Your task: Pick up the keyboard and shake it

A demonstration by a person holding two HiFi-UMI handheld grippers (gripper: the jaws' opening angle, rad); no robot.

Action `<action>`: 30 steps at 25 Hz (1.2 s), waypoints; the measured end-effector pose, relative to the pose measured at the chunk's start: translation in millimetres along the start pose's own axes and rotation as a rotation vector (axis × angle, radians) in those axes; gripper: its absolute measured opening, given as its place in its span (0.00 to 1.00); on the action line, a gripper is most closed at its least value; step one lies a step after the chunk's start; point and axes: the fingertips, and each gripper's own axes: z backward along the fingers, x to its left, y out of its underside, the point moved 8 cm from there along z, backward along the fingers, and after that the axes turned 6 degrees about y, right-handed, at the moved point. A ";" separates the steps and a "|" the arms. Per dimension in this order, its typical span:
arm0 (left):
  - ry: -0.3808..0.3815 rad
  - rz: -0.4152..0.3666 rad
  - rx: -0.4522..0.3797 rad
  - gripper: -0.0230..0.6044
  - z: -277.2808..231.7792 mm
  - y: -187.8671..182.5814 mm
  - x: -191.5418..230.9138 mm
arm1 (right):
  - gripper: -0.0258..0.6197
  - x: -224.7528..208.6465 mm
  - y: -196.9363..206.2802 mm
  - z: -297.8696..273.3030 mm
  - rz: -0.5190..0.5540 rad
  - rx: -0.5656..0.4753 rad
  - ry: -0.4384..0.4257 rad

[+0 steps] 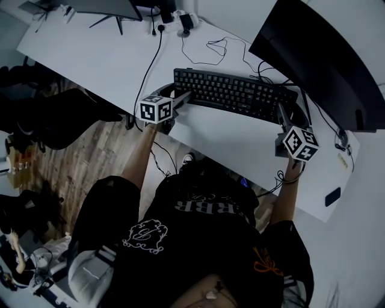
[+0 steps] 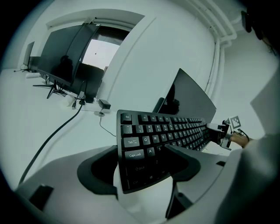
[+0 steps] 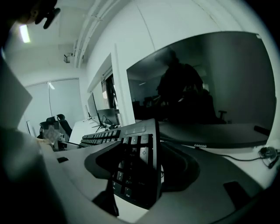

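A black keyboard point(image 1: 234, 93) hangs just above the white desk point(image 1: 102, 60), held by its two ends. My left gripper point(image 1: 180, 99) is shut on its left end; in the left gripper view the Caps Lock and Shift corner of the keyboard point(image 2: 153, 140) sits between the jaws of the left gripper point(image 2: 144, 173). My right gripper point(image 1: 281, 115) is shut on the right end, with the number pad of the keyboard point(image 3: 133, 162) wedged in the jaws of the right gripper point(image 3: 140, 175). In the left gripper view, the keyboard runs tilted toward the far right gripper point(image 2: 224, 133).
A large dark monitor point(image 1: 325, 54) stands right behind the keyboard. Thin black cables point(image 1: 222, 45) trail over the desk behind it, and a thicker cable point(image 1: 153, 63) runs to the front edge. More monitors point(image 1: 114, 9) stand at the far left end. A small dark object point(image 1: 332, 197) lies at the near right.
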 end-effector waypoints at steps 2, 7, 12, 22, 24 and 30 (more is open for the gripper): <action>0.017 0.012 -0.025 0.57 -0.7 -4.8 -2.7 | 0.48 5.2 -16.9 8.6 0.044 -0.038 0.011; 0.053 0.041 -0.088 0.57 -5.4 -15.8 -6.7 | 0.48 19.6 -52.6 27.5 0.145 -0.109 0.040; 0.108 0.058 -0.146 0.57 -15.6 -22.0 -7.7 | 0.46 32.7 -80.1 46.9 0.175 -0.189 0.075; 0.185 0.063 -0.255 0.57 -32.6 -41.2 -3.8 | 0.44 65.9 -121.5 73.0 0.308 -0.301 0.105; 0.193 0.069 -0.264 0.57 -36.4 -42.1 -1.8 | 0.44 71.0 -125.3 74.1 0.328 -0.312 0.107; 0.181 0.084 -0.236 0.57 -46.8 -37.5 -0.2 | 0.44 65.2 -122.2 67.3 0.321 -0.287 0.124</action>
